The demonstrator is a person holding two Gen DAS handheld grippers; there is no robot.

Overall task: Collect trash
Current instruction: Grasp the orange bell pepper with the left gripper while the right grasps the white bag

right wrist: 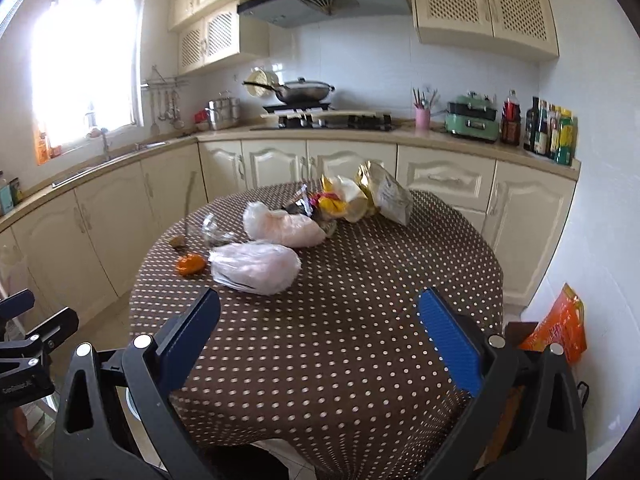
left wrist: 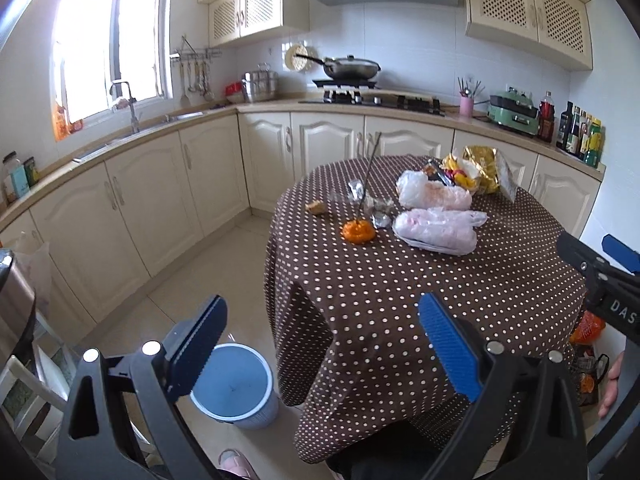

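Left gripper [left wrist: 320, 344] and right gripper [right wrist: 320, 336] both spread wide and holding nothing, trash bags [left wrist: 436, 230] and wrappers [right wrist: 360, 196] piled on polka-dot table [right wrist: 360, 320], blue bin [left wrist: 234, 384] on floor beside it

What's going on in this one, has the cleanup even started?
Not yet, by the look of it. Both claws are open and empty, the left claw and right claw hovering at the near edge of the polka-dot table. The trash is untouched: two plastic bags, orange peel, foil scraps and snack wrappers. A blue bin waits on the floor to the left.
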